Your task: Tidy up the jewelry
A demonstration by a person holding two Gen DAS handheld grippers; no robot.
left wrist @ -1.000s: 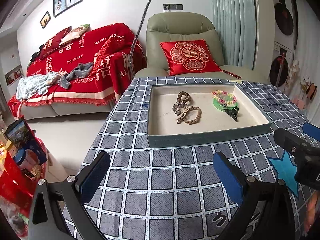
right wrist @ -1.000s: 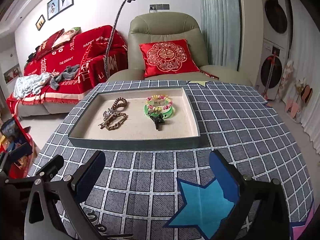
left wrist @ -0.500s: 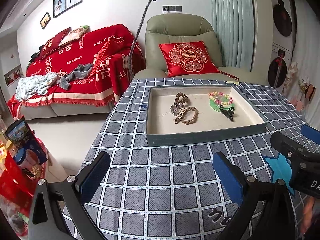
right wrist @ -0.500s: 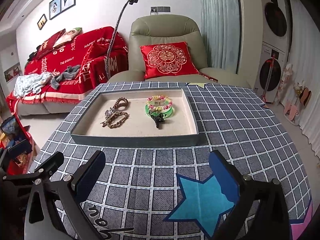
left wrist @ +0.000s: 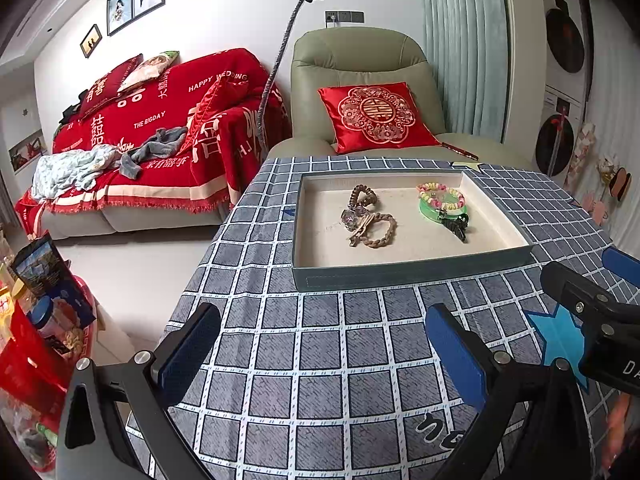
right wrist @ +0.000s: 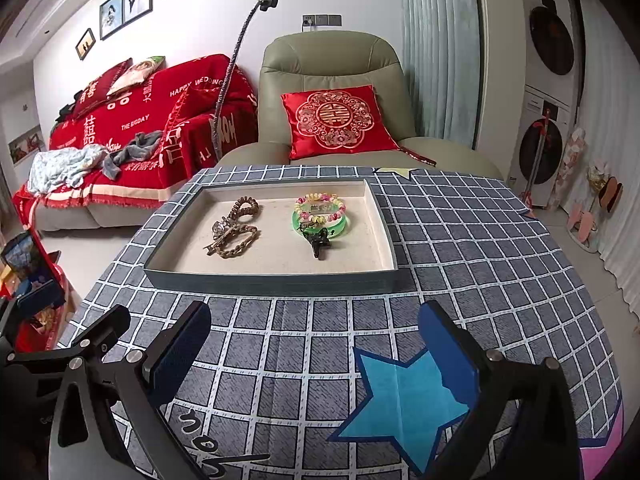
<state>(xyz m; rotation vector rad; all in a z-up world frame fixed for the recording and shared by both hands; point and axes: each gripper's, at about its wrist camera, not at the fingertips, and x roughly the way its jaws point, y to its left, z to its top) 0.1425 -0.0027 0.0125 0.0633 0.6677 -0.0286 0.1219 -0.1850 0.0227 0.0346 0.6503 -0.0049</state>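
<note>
Left wrist view
Legible writing: the red sofa throw [left wrist: 168,120] reads "HAPPY WEDDING" and "THE BIGDAY", with large Chinese characters; black script on the checked tablecloth [left wrist: 320,344] is cut off and unreadable.
Jewelry tray [left wrist: 408,270]: grey-walled, beige-lined, on the tablecloth well ahead of my fingers.
Tray contents: brown beaded bracelets [left wrist: 370,216] piled left of centre around a clear faceted piece; green bangle [left wrist: 442,206] to the right, a pastel bead bracelet [left wrist: 440,192] on it, a black hair claw [left wrist: 456,224] touching its near edge.
My left gripper [left wrist: 320,352]: fingers spread wide, holding nothing.

Right wrist view
Legible writing: same throw lettering [right wrist: 132,120]; tablecloth script partly hidden.
Tray [right wrist: 272,280]: ahead, slightly left.
My right gripper [right wrist: 316,352]: blue pads [right wrist: 180,356] wide apart, empty, above a blue star print [right wrist: 404,400].
</note>
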